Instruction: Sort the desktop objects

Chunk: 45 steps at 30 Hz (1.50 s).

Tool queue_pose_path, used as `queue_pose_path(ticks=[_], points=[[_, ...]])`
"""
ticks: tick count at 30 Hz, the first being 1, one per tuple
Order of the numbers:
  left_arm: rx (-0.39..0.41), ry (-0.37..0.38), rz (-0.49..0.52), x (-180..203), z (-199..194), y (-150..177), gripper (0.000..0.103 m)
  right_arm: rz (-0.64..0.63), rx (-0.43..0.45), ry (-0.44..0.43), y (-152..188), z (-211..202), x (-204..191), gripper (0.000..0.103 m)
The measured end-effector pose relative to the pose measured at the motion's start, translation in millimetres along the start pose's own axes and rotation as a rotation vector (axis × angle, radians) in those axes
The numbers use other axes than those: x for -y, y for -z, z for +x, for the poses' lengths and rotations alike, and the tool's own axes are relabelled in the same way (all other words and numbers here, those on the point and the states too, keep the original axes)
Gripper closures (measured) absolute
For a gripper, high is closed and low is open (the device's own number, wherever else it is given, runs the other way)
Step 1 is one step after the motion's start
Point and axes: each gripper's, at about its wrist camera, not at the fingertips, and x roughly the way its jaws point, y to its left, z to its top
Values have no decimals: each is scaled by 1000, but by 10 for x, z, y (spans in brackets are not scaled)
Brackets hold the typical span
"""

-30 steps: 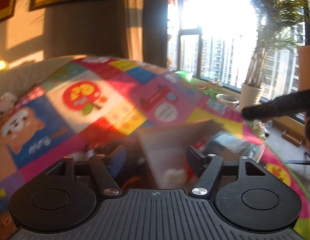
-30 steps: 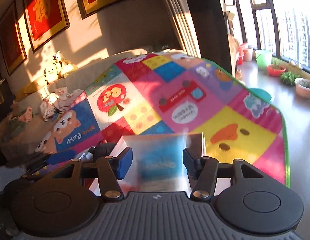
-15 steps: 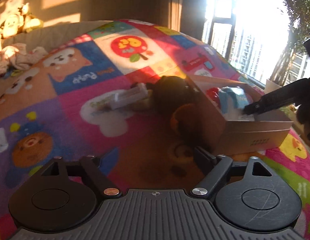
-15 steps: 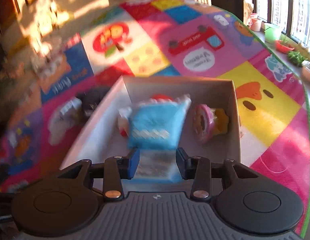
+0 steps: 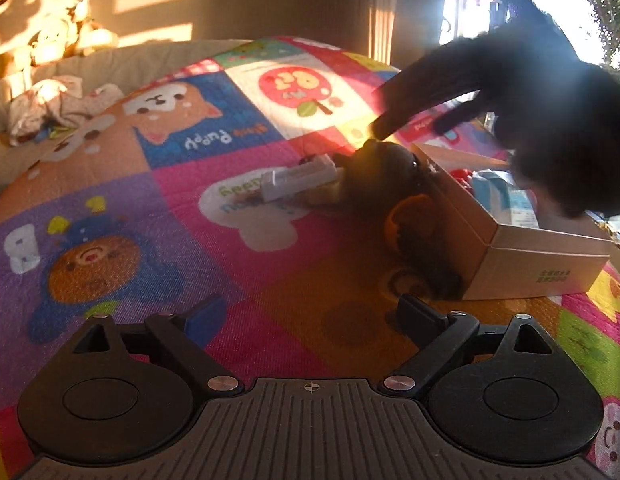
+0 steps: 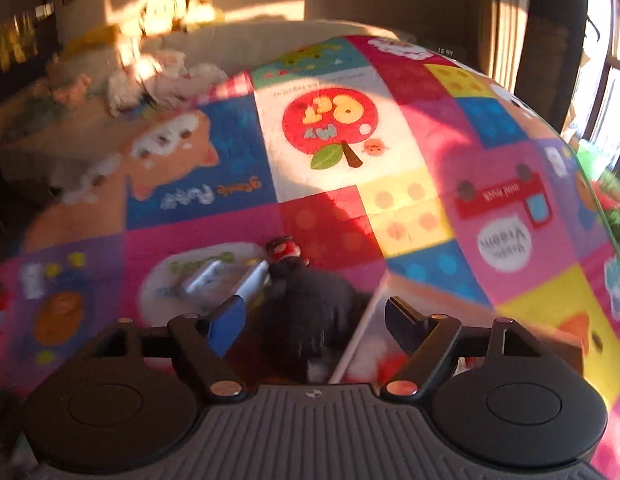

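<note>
A cardboard box lies on the colourful mat at the right, with a blue packet inside. A dark plush toy leans against the box's left wall, and a white tube lies to its left. My left gripper is open and empty, low over the mat in front of them. My right gripper is open and empty above the plush toy and the box's edge. In the left wrist view it is a dark blur over the box.
The mat covers the surface. A small red figure and the silvery tube lie beyond the plush. Crumpled cloth and soft toys lie at the far left. A window and plant are at the right.
My right gripper has let go of the blue packet in the box, opened, risen and swung left over the plush toy. My left gripper has stayed low and open.
</note>
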Motion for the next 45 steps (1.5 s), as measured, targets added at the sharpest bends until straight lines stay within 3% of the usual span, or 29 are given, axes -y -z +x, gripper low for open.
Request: queue_pose_path(ticks=[3,5,6,8,13,16,18,22,25,29,30,31,34,37,40,42,44,45], points=[[10,22,-31,-55,-4,14,7,-95,-56,87,-81,472,-175,26],[2,29,-74,-118,17,8,7,-180,-61,135,-67,609,-290,39],[0,31,-91,-144,23,7,7,-205,-93,113,-51,644,-327,49],[3,40,-103,-162,19,6,7,-216,-102,115,-12,588,-418,51],[12,60,-71,-115,7,18,6,-291,-85,-11,308,1,-557,57],[12,66,-50,-82,6,24,5,-270,-135,-180,495,-424,-486,71],[13,62,-48,-74,6,26,5,-216,-134,-266,622,-702,-370,71],[-2,52,-68,-96,30,15,4,-249,15,-212,1024,-1203,-308,67],[-18,38,-90,-128,56,5,4,-189,-7,-231,1271,-1116,-321,67],[-6,17,-106,-154,31,11,4,-133,0,-164,1433,-786,-339,67],[-4,14,-110,-158,26,14,4,-98,-29,-176,1438,-694,-298,70],[-4,15,-111,-160,25,15,4,-62,-55,-200,1448,-638,-250,80],[-12,30,-107,-158,40,2,4,-60,-62,-217,1550,-710,-162,81],[-22,44,-36,-57,51,-31,4,-84,-43,-196,1694,-953,-2,81],[-36,103,43,155,120,-106,4,-122,14,-50,1859,-1145,179,78],[-45,170,98,329,159,-161,4,-77,43,16,1948,-1238,324,74],[-53,212,158,489,189,-174,4,26,60,18,2041,-1303,496,67],[-64,231,194,573,205,-165,4,68,72,21,2100,-1334,563,58]])
